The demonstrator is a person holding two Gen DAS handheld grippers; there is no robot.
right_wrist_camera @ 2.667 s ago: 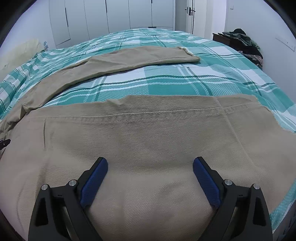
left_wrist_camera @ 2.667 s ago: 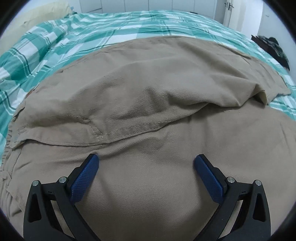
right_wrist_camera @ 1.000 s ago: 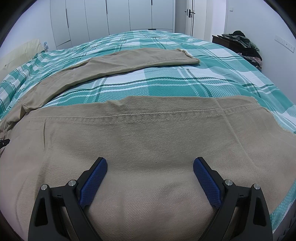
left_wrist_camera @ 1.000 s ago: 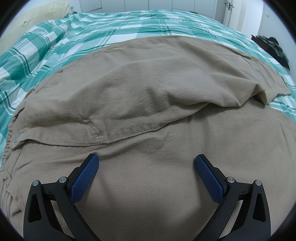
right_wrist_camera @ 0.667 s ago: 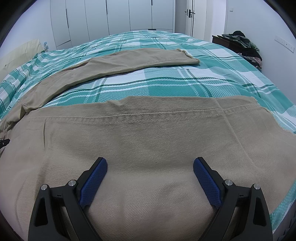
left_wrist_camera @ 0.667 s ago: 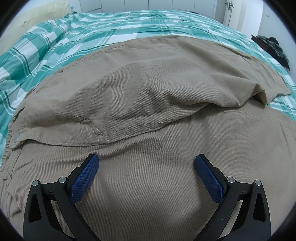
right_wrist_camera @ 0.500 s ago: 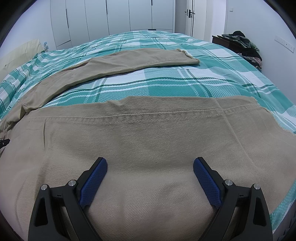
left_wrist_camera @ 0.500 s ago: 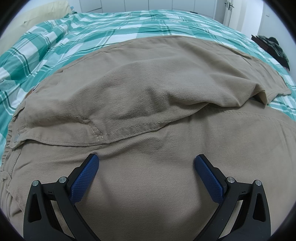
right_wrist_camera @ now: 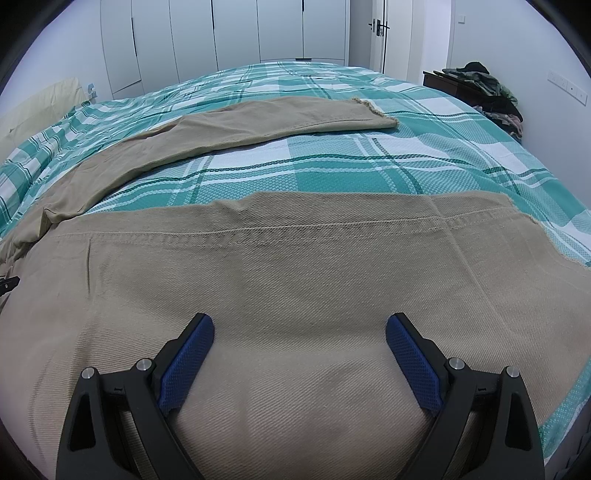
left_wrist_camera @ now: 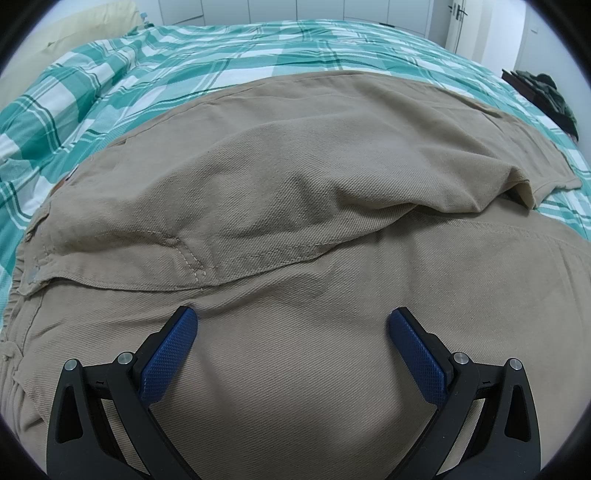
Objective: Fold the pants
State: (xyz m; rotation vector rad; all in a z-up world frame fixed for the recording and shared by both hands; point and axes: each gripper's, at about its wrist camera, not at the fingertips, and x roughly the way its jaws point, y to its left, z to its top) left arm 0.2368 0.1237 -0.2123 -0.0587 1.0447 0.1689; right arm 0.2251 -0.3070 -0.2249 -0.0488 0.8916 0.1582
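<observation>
Tan pants (left_wrist_camera: 295, 206) lie spread on bed w/ green-white plaid cover (left_wrist_camera: 155, 62).

L gripper (left_wrist_camera: 291, 325): jaws spread wide, nothing pinched, blue pads (left_wrist_camera: 168, 356) over the upper part of the pants, near the stitched seam (left_wrist_camera: 258, 258). A fold of cloth bulges just beyond the tips; can't tell if the tips touch the fabric. Waist end w/ button at left edge of the left wrist view.

R gripper (right_wrist_camera: 299, 328): jaws also spread wide, empty, pads (right_wrist_camera: 184, 363) above the near leg (right_wrist_camera: 295, 266), close to its frayed hem at right. Far leg (right_wrist_camera: 258, 122) lies apart, angled across the cover, plaid showing between the two legs.

Bkgd: white wardrobes (right_wrist_camera: 221, 33), door (right_wrist_camera: 376, 33), pile of clothes (right_wrist_camera: 484, 88) on a dark stand at right, pillow (right_wrist_camera: 40, 107) at left.
</observation>
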